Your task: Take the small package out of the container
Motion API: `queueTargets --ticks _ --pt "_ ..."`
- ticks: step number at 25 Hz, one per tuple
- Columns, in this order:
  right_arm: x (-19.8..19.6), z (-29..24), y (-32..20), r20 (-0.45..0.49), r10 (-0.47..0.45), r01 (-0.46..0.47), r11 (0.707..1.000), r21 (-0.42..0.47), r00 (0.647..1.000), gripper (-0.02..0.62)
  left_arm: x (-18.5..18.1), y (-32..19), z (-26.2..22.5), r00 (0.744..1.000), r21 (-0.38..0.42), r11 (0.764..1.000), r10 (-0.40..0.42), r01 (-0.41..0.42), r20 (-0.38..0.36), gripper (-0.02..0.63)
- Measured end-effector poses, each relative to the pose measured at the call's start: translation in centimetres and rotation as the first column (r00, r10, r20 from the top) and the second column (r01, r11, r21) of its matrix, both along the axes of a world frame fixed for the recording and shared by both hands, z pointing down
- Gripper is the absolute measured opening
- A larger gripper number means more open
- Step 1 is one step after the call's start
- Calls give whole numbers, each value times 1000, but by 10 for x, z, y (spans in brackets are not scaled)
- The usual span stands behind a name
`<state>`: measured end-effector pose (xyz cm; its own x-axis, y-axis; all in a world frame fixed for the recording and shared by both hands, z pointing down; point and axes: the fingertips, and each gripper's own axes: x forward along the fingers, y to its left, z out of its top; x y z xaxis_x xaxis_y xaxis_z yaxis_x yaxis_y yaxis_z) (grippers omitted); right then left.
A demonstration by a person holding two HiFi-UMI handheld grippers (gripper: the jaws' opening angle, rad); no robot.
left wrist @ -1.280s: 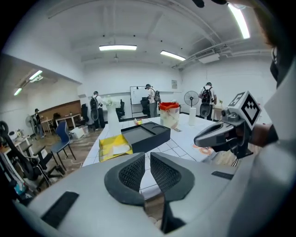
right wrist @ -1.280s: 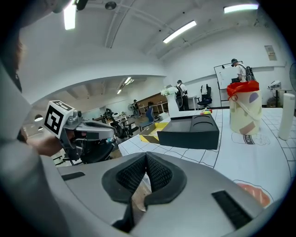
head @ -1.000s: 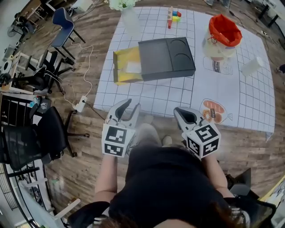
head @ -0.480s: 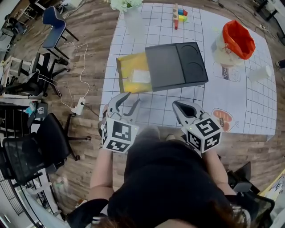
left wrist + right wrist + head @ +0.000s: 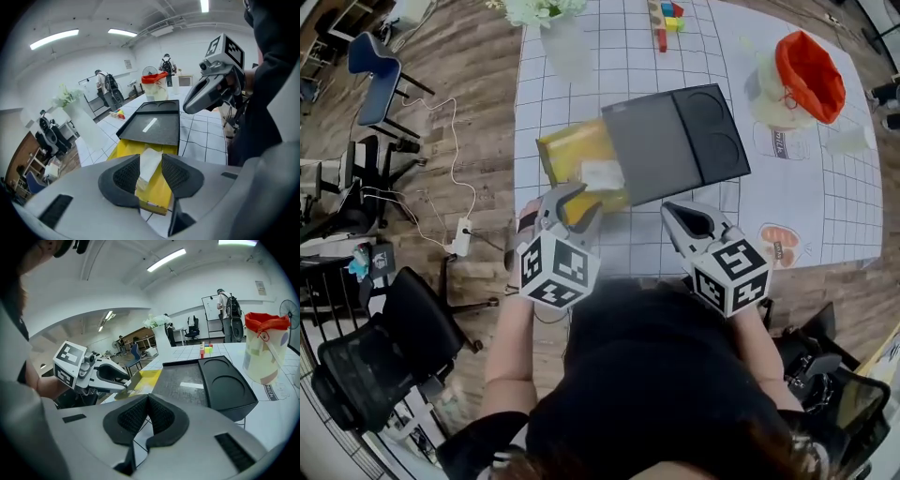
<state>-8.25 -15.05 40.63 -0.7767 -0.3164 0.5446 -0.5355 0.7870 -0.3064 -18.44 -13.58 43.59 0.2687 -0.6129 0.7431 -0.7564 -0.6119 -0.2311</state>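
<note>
A yellow container [image 5: 567,148] [image 5: 123,149] lies on the gridded table, half under a black tray-like lid [image 5: 675,139] [image 5: 152,126] [image 5: 206,380]. A small white package [image 5: 602,174] [image 5: 148,172] lies in its uncovered part. My left gripper [image 5: 572,204] [image 5: 150,158] hovers over the container's near end. Its jaws are wide apart and closing. The package shows in the gap just past the tips, and the pads are not pressing on it. My right gripper [image 5: 677,216] [image 5: 147,401] is shut on nothing, near the table's front edge below the lid.
A white pail with an orange-red liner [image 5: 806,70] [image 5: 262,350] stands at the far right. A vase of flowers [image 5: 562,42] and coloured blocks [image 5: 666,14] stand at the back. Chairs [image 5: 375,70] and a cable lie on the floor to the left.
Both grippers have moved forward over the table's front edge. The left one now reaches the yellow container's near end, and its jaws stand wider than a second ago.
</note>
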Motion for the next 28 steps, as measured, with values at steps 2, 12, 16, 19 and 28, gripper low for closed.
queueTargets --ticks 2,12,16,19,28 --pt "-5 3 -5 -9 20 -20 1000 -13 1000 15 0 -8 10 998 -32 998 58 -57 6 158" --pt "-10 20 -16 -73 115 -120 991 -64 991 15 7 -24 58 964 -166 952 264 -259 8 149" --pt "-9 26 -15 -91 145 -152 985 -82 985 15 8 -22 71 944 -223 922 329 -317 18 149" --pt "-6 31 -14 -102 165 -174 980 -92 981 15 7 -22 80 925 -263 897 379 -356 38 149" --pt "4 41 -16 -115 226 -239 965 -111 967 15 13 -20 99 873 -337 833 484 -439 58 146"
